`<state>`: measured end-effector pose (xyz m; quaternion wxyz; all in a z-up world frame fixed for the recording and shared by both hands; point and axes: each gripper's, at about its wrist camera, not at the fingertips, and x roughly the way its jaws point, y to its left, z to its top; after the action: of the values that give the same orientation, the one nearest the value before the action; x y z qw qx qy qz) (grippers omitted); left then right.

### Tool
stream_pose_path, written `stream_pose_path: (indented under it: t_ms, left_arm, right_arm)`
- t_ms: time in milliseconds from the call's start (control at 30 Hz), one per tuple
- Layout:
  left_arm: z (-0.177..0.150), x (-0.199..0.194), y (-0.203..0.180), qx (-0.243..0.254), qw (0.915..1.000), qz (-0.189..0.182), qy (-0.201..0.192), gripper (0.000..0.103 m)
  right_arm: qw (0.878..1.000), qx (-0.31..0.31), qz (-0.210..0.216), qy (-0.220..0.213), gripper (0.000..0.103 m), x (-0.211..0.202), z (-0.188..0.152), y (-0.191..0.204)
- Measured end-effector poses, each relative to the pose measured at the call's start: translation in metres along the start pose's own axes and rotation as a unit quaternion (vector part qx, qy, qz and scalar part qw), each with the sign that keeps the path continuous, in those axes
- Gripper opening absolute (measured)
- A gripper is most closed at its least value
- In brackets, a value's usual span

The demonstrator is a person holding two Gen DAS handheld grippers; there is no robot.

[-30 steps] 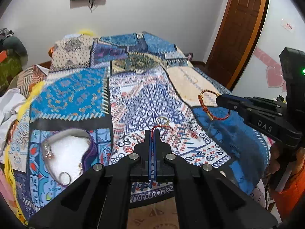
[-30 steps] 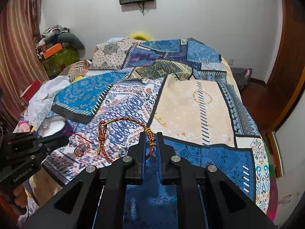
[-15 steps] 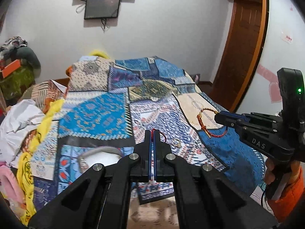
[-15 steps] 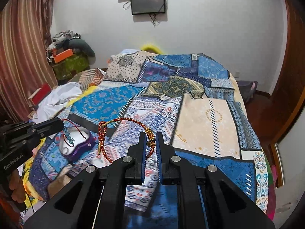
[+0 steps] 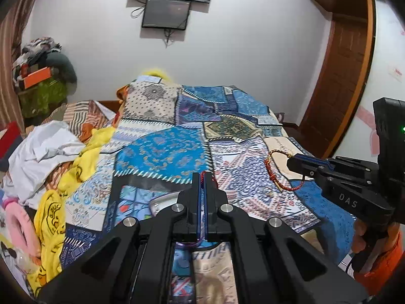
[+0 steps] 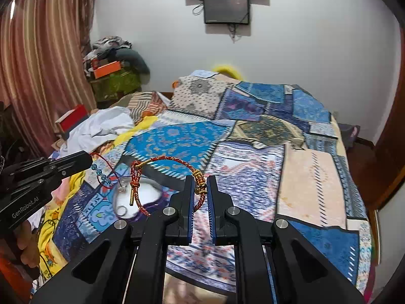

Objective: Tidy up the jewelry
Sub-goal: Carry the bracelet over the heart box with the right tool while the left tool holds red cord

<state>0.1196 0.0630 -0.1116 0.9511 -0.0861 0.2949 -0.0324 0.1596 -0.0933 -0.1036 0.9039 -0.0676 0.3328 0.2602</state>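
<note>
Your right gripper [image 6: 200, 190] pinches the braided red-and-gold bracelet [image 6: 164, 160] at its gold beads, and the loop stands up off the bed toward the left with its knotted tail dangling. It looks light and springy, stiff enough to keep its hoop, so the beaded section is a sound hold; the thin cord alone might slip.

Your left gripper [image 6: 86, 162] is clamped on the red string bracelet [image 6: 105, 177] with blue beads. That one hangs limp and featherweight, so expect it to swing and snag.

Just below both sits the white jewelry dish [image 6: 149, 190] with a purple rim, a ring lying in it.

The patchwork bedspread [image 6: 253, 157] beneath is soft and busy-patterned; a dropped piece would likely sink and hide. Crumpled clothes [image 6: 101, 126] crowd the left side, striped curtains [image 6: 38, 63] hang behind them, and screens [image 6: 225, 7] hang on the far white wall.
</note>
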Motion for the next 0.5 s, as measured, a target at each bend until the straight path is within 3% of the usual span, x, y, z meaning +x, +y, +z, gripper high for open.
stream_pose_path:
  t_ms: [367, 500]
  left_arm:
    - [-0.008, 0.002, 0.036, -0.021, 0.9996, 0.016, 0.005, 0.0]
    - [-0.006, 0.006, 0.043, -0.032, 0.9994, 0.011, 0.003, 0.0]
  right_arm:
    - [0.998, -0.035, 0.038, 0.039, 0.009, 0.048, 0.002, 0.047]
    - [0.997, -0.055, 0.027, 0.049, 0.009, 0.066, 0.001, 0.059]
